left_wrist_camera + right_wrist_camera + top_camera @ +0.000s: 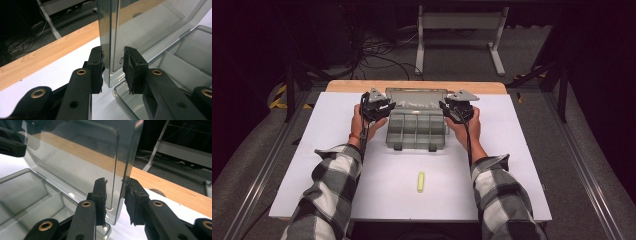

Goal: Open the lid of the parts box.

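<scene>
Nearest the person, a small yellow-green piece [420, 181] lies alone on the white surface [337, 175], well short of the box and untouched. Beyond it sits the clear compartment box [417, 131], latches toward the person, with its lid [417, 98] standing upright at the far edge.

The left gripper [113, 68] straddles the lid's left side edge: one jaw touches the plastic, while the other stands a little off it, so the jaws are narrow but not clamped. The right gripper [115, 196] straddles the right side edge in the same way, its jaws close to the wall with slivers of gap showing; I cannot tell whether it presses. In the high view both grippers flank the lid, the left [377, 106] and the right [457, 107].

Judging from this, the work concerns the lid. It stands fully raised and the compartments look empty, so either closing has barely begun or opening is nearly done. The yellow-green piece has not been placed in the box. Beyond the box runs the surface's wooden edge [362, 86].
</scene>
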Tool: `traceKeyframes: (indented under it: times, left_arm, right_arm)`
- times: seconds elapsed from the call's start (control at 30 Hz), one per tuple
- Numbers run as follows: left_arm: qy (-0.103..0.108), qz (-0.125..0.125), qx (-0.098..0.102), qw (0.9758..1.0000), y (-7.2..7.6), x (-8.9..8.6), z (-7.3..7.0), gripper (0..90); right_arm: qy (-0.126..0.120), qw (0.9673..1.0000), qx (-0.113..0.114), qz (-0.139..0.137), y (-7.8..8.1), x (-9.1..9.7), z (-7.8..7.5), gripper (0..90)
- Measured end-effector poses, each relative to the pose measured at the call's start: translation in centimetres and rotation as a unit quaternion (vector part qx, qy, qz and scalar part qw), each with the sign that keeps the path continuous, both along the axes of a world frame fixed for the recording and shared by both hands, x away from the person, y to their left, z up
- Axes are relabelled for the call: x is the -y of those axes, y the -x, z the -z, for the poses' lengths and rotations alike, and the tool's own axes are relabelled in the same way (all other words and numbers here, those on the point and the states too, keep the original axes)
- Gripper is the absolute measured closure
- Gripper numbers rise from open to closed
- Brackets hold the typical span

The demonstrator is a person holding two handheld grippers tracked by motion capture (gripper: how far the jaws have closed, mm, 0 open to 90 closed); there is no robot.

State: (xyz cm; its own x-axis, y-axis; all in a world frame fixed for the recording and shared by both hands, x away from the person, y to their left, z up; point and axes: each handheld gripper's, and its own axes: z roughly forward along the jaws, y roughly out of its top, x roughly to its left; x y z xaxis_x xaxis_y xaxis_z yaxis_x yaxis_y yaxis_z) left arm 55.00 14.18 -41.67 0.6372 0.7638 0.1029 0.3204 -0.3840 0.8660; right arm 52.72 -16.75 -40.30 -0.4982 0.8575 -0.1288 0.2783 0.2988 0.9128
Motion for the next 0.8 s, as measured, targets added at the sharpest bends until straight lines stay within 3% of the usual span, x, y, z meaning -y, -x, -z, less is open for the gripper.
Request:
traceKeyframes:
  times: [0.27,0.8]
  left_arm:
    - [0.004,-0.011,-0.013,0.9999,-0.7,0.2,0.8,68.9]
    - [-0.008,-0.022,-0.037,0.999,-1.7,0.5,2.3,69.0]
  right_arm:
    - [-0.035,0.9993,0.003,0.015,-0.8,0.2,1.0,71.7]
    - [-0.038,0.9983,-0.025,0.036,-2.0,0.1,3.0,73.5]
